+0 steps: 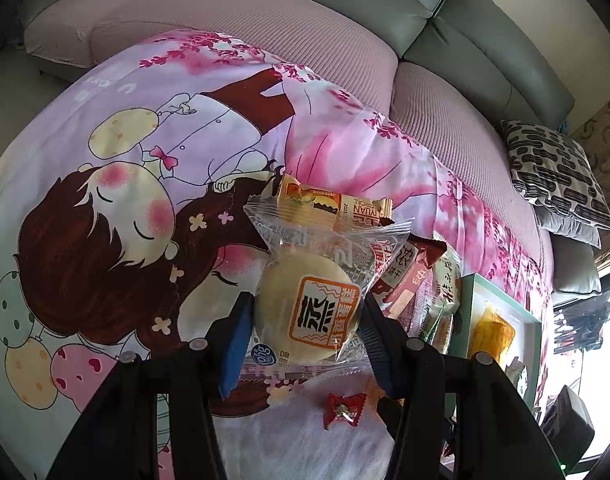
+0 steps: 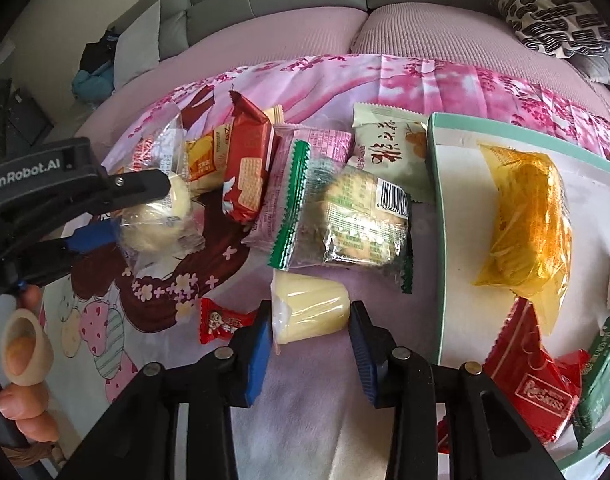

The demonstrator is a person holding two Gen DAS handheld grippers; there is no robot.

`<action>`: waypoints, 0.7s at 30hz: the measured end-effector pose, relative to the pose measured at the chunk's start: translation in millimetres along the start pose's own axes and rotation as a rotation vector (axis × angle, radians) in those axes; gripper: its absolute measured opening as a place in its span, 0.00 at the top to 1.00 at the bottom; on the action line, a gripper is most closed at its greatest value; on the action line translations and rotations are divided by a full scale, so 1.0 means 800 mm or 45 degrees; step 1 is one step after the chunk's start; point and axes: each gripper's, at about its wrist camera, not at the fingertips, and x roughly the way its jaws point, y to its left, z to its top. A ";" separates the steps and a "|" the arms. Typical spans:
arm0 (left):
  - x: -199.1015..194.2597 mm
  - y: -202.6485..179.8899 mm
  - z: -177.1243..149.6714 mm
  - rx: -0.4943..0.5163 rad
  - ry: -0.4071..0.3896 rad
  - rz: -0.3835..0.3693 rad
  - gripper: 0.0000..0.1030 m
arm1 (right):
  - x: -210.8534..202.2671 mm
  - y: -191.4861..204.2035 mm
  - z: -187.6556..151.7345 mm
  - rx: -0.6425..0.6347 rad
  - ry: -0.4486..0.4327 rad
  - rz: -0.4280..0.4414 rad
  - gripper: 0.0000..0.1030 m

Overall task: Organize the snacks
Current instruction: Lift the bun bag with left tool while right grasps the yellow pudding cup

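My left gripper [image 1: 307, 298] is shut on a round pale steamed cake in a clear wrapper [image 1: 309, 308], held just above the cartoon cloth [image 1: 105, 184]. The right wrist view shows that same cake [image 2: 161, 216] at the left, between the left gripper's black fingers. My right gripper [image 2: 311, 307] is shut on a small pale yellow jelly cup [image 2: 311, 312] lying on its side, with a blue pad against each end. A white tray with a mint-green rim [image 2: 433, 200] lies just right of the cup and holds an orange packet [image 2: 521, 216], a red packet [image 2: 529, 392] and a green one [image 2: 605, 376].
Loose snacks lie beyond the cup: a red wafer packet [image 2: 247, 160], a green-edged biscuit packet [image 2: 345, 220], a pale green packet [image 2: 389, 152] and a small red candy [image 2: 221, 320]. The cloth covers a pink sofa seat [image 1: 265, 20]. A patterned cushion [image 2: 553, 12] lies at the back right.
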 end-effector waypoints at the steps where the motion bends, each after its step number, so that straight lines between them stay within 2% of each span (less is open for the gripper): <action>1: 0.000 -0.001 0.000 0.002 -0.001 -0.003 0.47 | -0.002 0.002 0.000 0.001 -0.006 -0.003 0.62; 11: -0.010 -0.009 0.002 0.027 -0.033 -0.004 0.47 | -0.048 0.004 0.007 0.001 -0.114 0.036 0.62; 21: -0.016 -0.025 0.000 0.076 -0.054 -0.006 0.47 | -0.056 0.000 0.008 0.014 -0.143 0.032 0.62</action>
